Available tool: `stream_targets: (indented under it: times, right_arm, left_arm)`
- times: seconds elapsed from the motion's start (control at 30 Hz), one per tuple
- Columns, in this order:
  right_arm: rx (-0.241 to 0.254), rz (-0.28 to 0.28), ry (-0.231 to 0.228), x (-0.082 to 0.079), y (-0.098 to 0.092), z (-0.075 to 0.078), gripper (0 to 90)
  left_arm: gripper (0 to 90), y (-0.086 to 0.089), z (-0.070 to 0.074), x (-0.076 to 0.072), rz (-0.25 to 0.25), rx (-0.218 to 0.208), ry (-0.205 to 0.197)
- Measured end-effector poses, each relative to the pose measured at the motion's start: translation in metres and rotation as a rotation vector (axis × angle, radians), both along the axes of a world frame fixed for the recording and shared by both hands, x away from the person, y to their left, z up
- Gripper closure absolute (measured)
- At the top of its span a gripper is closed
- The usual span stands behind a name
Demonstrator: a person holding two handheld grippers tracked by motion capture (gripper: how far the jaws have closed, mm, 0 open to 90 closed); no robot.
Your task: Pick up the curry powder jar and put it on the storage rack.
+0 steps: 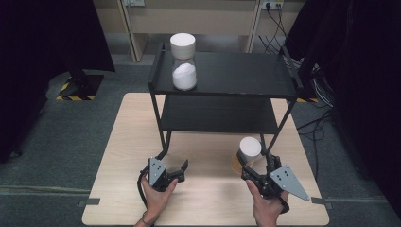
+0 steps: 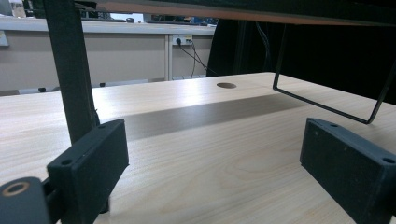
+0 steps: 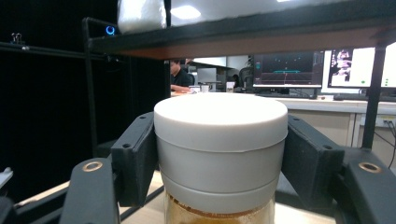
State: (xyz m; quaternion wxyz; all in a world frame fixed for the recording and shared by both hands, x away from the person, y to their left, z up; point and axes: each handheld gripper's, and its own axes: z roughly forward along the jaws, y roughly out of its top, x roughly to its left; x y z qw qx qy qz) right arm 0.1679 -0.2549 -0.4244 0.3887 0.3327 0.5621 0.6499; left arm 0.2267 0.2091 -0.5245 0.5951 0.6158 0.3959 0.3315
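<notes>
Looking down from the high view, the person's two hands are coming in from the bottom edge over the pale wooden counter [image 1: 118,156], with a black two-tier shelf [image 1: 227,73] standing on it and a white-lidded jar of white powder [image 1: 183,61] sitting upright at the left end of the top tier. The left gripper [image 1: 177,168] is resting low near the shelf's front left leg, pointing to the right across the counter with its jaws standing wide and nothing between them, the left hand [image 1: 156,196] wrapping its body from below. The right gripper [image 1: 257,163] is pointing away from the person, gripping a second jar [image 1: 248,153] with a white lid and brownish contents, just in front of the shelf's front right leg; the right hand [image 1: 265,205] is holding it with the grey plate tilting to the right. Switching to the left gripper view, the black jaws are framing bare counter [image 2: 224,163], with the shelf leg [image 2: 70,70] rising just behind the left one and a round hole [image 2: 226,85] showing farther off. Turning to the right gripper view, the jaws are pressing on both sides of the second jar [image 3: 220,140] at its white lid, and the jar is standing upright with its long axis vertical, the shelf's edge [image 3: 261,35] crossing above it.
</notes>
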Motion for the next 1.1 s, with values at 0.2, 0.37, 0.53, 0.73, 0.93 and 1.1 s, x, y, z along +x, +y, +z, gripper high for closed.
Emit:
stream_targets:
  times: [0.2,0.37,0.53,0.73,0.93,1.1]
  right_arm:
    - [0.011,-0.011,-0.021,0.006,-0.001,0.013,33.9]
    - [0.014,-0.021,-0.032,0.007,-0.001,0.019,33.9]
    - [0.019,-0.031,-0.033,0.008,-0.001,0.022,33.9]
    - [0.023,-0.044,-0.041,0.010,-0.002,0.028,33.9]
    - [0.021,-0.056,-0.055,0.013,-0.003,0.040,33.9]
    - [0.025,-0.066,-0.068,0.015,-0.002,0.049,33.9]
  left_arm:
    - [6.9,0.000,0.000,0.000,-0.001,0.004,-0.001]
    - [6.9,0.000,0.000,0.000,-0.002,0.005,-0.002]
    - [6.9,0.000,0.000,0.000,-0.002,0.006,-0.003]
    - [6.9,0.000,0.000,0.000,-0.002,0.006,-0.002]
    - [6.9,0.000,0.000,0.000,-0.001,0.006,-0.003]
    - [6.9,0.000,0.000,0.000,-0.002,0.006,-0.003]
